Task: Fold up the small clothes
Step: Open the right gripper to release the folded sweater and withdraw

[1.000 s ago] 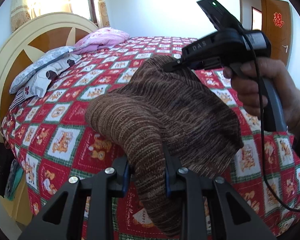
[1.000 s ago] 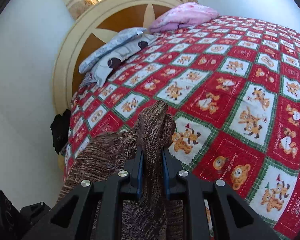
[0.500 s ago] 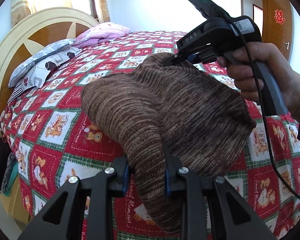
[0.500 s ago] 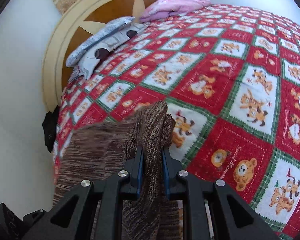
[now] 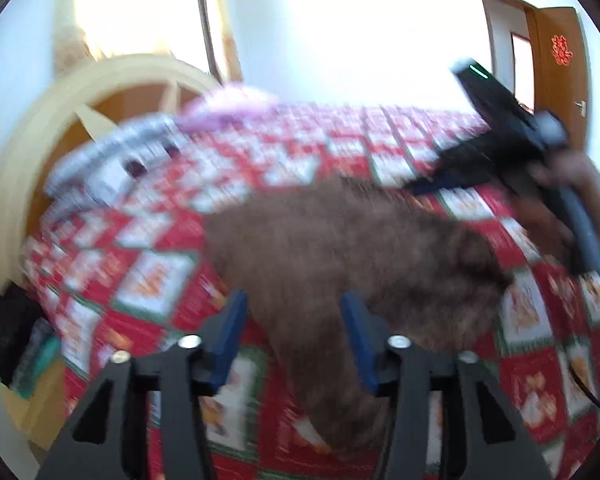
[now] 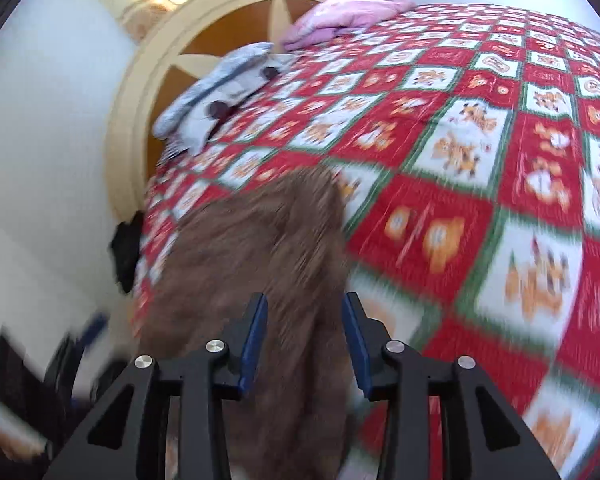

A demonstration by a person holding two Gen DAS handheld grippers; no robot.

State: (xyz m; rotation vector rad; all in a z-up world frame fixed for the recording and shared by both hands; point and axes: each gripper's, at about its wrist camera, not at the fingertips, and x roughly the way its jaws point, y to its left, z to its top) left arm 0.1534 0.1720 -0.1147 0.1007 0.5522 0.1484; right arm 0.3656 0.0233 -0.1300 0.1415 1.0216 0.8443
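Note:
A brown knit garment [image 5: 352, 256] lies bunched on the red bear-print bedspread [image 5: 148, 280], blurred by motion. My left gripper [image 5: 294, 312] is open, its blue-padded jaws spread either side of the garment's near part. My right gripper [image 6: 304, 320] is open too, jaws apart with the brown garment [image 6: 260, 248] running between and under them. The right gripper [image 5: 500, 140] also shows in the left wrist view, held in a hand at the garment's far right end.
A round wooden headboard [image 6: 204, 52] stands at the bed's left end, with grey patterned pillows [image 6: 228, 80] and a pink folded quilt [image 6: 348, 8]. Dark clothes [image 5: 8, 332] hang off the bed's left side. A wooden door [image 5: 556, 68] is at the far right.
Both grippers were shut on the brown garment and have opened. The garment has dropped from its raised, stretched hold onto the bedspread. Both views are now motion-blurred.

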